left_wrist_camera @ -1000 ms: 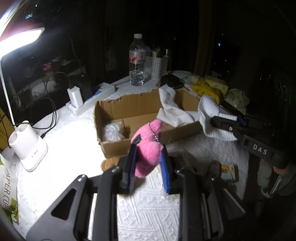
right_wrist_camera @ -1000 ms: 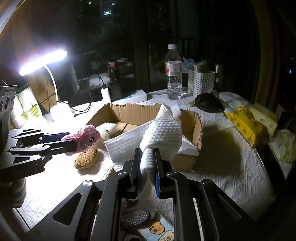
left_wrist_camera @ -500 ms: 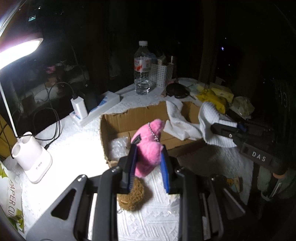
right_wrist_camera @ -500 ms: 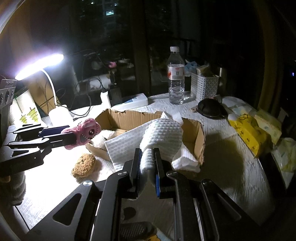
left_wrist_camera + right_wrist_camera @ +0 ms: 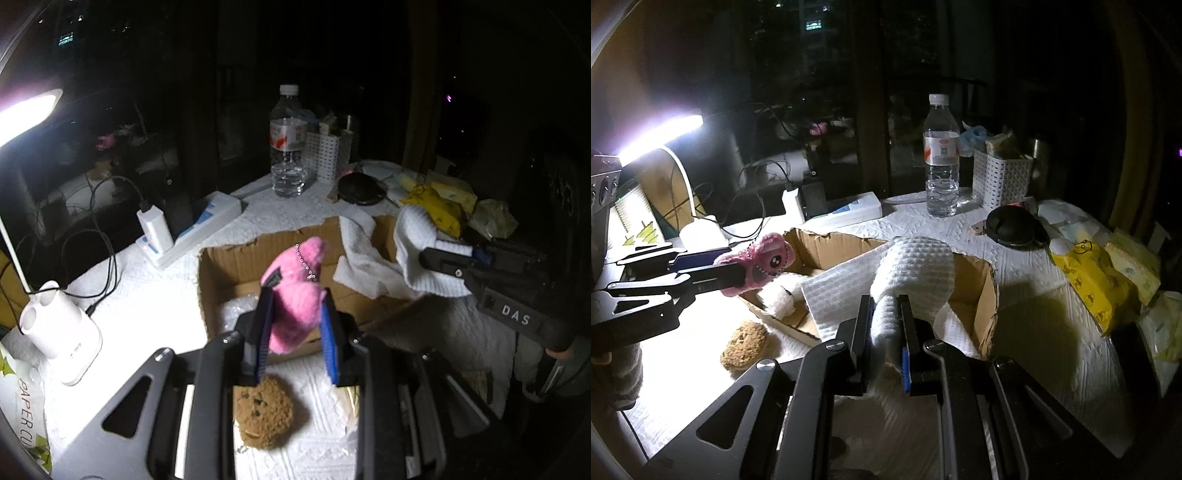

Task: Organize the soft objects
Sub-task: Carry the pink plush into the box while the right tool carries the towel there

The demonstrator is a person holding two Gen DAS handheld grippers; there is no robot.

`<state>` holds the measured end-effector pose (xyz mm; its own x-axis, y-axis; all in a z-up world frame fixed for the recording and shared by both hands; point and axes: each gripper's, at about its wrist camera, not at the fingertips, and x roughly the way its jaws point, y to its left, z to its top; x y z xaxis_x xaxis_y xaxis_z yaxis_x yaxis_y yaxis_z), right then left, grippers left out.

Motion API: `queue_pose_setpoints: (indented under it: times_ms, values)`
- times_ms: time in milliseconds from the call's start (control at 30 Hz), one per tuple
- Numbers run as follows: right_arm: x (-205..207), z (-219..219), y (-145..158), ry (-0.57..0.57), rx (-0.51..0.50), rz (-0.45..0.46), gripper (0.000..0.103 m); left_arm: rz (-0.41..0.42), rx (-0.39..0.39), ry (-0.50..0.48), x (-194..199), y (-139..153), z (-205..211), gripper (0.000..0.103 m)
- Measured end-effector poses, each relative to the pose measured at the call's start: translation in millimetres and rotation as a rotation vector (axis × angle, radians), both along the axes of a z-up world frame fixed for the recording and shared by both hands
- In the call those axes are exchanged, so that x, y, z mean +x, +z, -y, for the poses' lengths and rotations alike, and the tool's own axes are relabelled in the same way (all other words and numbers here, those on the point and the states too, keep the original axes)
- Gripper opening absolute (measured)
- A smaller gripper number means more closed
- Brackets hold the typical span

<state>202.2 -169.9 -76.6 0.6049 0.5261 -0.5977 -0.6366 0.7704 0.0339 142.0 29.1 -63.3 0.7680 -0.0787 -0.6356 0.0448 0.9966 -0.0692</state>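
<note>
My left gripper (image 5: 295, 295) is shut on a pink plush toy (image 5: 295, 291) with a bead chain, held above the near left corner of an open cardboard box (image 5: 236, 258). The right wrist view shows that toy (image 5: 757, 266) at the box's left rim (image 5: 831, 236). My right gripper (image 5: 886, 306) is shut on a white waffle-weave cloth (image 5: 916, 266), lifted over the box's near side; the cloth's far part drapes into the box. From the left wrist view the right gripper (image 5: 428, 256) clamps the cloth (image 5: 417, 240) at the box's right end. A brown plush cookie (image 5: 262, 410) lies on the table below my left gripper.
A lit desk lamp (image 5: 661, 136) with a white base (image 5: 59, 332) stands at the left, beside a power strip with cables (image 5: 192, 225). Behind the box are a water bottle (image 5: 940, 155), a white basket (image 5: 1001, 181), a black round case (image 5: 1012, 225) and yellow packets (image 5: 1089, 280). White fluffy stuff (image 5: 779, 295) lies in the box.
Both grippers have drawn back toward the near side and the left has lifted a little. The brown cookie has come into view below the left gripper. Both grips are unchanged.
</note>
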Motion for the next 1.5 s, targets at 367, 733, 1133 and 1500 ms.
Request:
queue_pose_setpoints:
  times_ms: [367, 733, 1133, 1500]
  values:
    - [26, 1, -9, -0.014, -0.010, -0.023, 0.013, -0.018, 0.006, 0.006, 25, -12, 5, 0.025]
    - [47, -4, -29, 0.000, -0.026, -0.074, 0.013, -0.039, 0.023, 0.033, 42, -27, 4, 0.025]
    - [61, -6, -54, -0.017, -0.056, -0.117, 0.013, -0.088, 0.023, 0.034, 56, -45, 6, 0.025]
    - [61, -9, -55, -0.028, -0.074, -0.123, 0.015, -0.134, 0.015, 0.047, 65, -55, 4, 0.028]
